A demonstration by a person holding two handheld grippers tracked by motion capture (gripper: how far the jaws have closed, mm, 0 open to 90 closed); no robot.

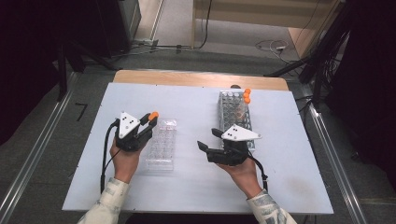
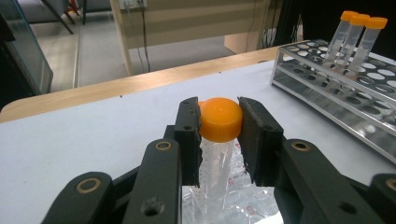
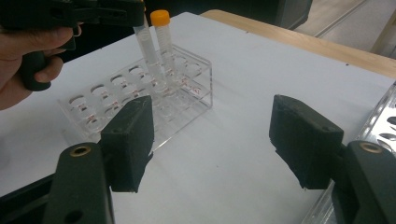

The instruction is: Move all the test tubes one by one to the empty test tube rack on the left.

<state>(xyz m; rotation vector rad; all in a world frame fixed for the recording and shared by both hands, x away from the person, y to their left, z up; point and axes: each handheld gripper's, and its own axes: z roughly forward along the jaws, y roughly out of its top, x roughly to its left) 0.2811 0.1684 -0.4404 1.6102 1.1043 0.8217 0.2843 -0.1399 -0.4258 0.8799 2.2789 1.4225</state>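
Note:
My left gripper (image 2: 218,133) is shut on the orange cap of a clear tube (image 2: 215,163). In the high view the left gripper (image 1: 149,119) holds that tube over the far end of a clear plastic rack (image 1: 161,145). In the right gripper view two tubes rise from the clear rack (image 3: 126,100). One tube (image 3: 144,46) runs up into the left gripper (image 3: 133,14), and a second tube (image 3: 163,44) beside it shows its orange cap. My right gripper (image 3: 212,140) stands open over bare table with nothing between its jaws. It also shows in the high view, where the right gripper (image 1: 208,140) lies beside the metal rack.
A metal tube rack (image 1: 235,116) stands at the right of the white table (image 1: 196,186), with three orange-capped tubes (image 2: 357,35) at its far end. The table's wooden far edge (image 1: 187,78) lies behind, then floor with cables.

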